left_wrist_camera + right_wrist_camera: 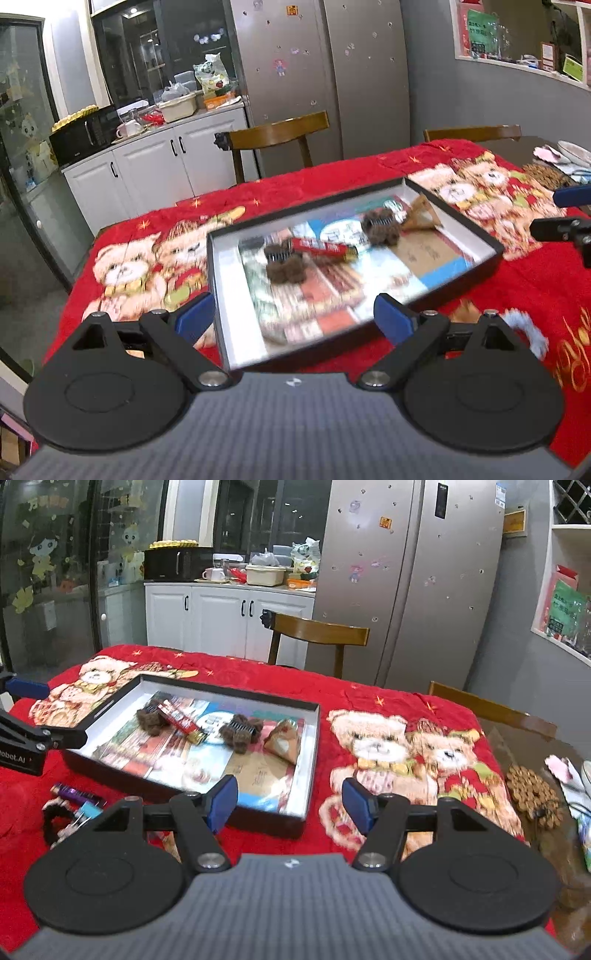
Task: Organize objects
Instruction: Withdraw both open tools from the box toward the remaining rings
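Tray (pixel 458 225) contents blurred; purple item (pixel 75 796) partly hidden.

Left hand-held gripper (pixel 297 317) & right hand-held gripper (pixel 288 805) both spread wide (nothing held).

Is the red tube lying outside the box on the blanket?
No, the red tube lies inside the black box, between the two fuzzy brown hair clips.

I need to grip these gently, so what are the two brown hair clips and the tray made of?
Brown hair clips: fuzzy plush over dark comb teeth, probably plastic. Tray: looks like rigid cardboard, matte black outside, white inside, thin straight walls.
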{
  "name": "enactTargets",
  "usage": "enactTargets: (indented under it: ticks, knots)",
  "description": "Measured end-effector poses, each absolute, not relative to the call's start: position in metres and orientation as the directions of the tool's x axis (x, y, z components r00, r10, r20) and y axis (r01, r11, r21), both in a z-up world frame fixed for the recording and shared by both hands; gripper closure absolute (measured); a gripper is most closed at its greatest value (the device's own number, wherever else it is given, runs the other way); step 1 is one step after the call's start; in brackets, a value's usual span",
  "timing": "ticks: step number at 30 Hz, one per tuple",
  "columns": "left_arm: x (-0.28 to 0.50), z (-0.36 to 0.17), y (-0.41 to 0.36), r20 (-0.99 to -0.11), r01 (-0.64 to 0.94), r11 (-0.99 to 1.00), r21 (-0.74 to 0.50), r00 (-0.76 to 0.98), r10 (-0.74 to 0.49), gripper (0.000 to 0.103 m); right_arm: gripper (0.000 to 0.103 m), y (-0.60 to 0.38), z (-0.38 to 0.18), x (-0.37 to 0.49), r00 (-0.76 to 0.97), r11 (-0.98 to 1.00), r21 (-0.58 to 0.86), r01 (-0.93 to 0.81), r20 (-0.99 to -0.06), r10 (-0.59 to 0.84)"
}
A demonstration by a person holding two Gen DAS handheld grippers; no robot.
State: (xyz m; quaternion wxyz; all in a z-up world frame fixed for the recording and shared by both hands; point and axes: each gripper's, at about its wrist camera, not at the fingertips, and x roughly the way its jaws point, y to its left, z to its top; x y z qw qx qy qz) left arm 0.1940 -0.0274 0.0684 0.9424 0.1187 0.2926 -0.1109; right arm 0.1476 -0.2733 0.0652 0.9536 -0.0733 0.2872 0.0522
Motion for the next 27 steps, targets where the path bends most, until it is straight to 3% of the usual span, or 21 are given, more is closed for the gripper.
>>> enactTargets:
  ticks: [17,27]
  knots:
    - [0.113,0.019,-0.036,-0.604,0.330,0.938,0.101,0.770,-0.206,0.008,0.028,-0.273,0.009,0.104,0.803,0.993,-0.029,-0.113,-0.591,0.074]
    - [0.104,0.001,-0.046,-0.593,0.366,0.927,0.081,0.765,-0.251,0.009,0.034,-0.265,-0.017,0.109,0.809,0.995,-0.049,-0.084,-0.587,0.039]
